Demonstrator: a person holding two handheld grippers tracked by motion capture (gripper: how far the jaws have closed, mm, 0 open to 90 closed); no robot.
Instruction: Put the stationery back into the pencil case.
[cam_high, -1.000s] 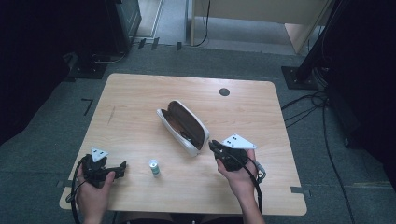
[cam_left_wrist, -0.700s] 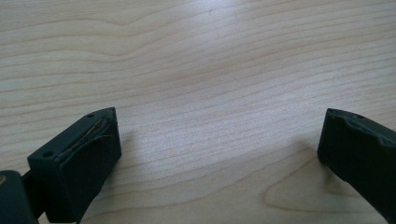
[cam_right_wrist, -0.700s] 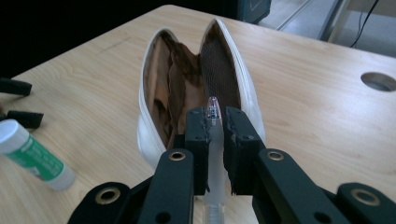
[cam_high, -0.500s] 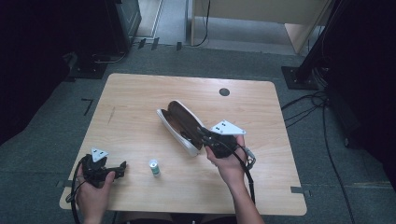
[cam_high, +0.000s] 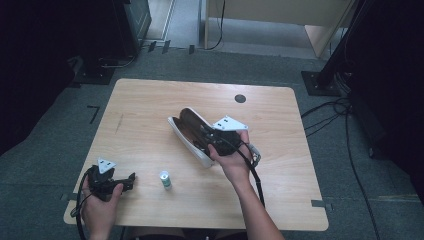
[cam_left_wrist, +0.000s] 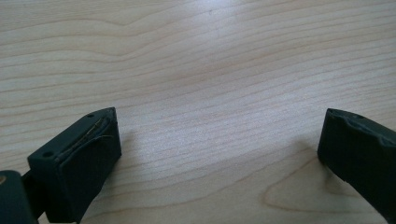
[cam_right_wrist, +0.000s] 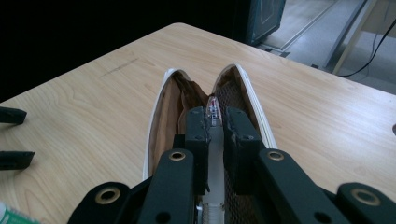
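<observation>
The right gripper (cam_right_wrist: 215, 122) hangs directly over the open case (cam_high: 189, 134), its jaws pressed nearly together on a small clear pen-like thing (cam_right_wrist: 213, 110) that pokes out just past their tips; what it is exactly is too small to tell. The case lies straight ahead of and under those jaws, and its long axis runs the same way they point, so the two white-rimmed halves spread away to either side of the pinched thing like a V. That alignment is what the coming move seems to turn on: lowering the thing should set it lengthwise into the hollow rather than across a rim. The left gripper (cam_high: 112, 181) rests near the table's (cam_high: 150, 100) near-left corner, jaws spread wide over bare wood, well apart from the case. A small green-and-white tube (cam_high: 165, 180) stands between the two grippers, closer to the left one.
</observation>
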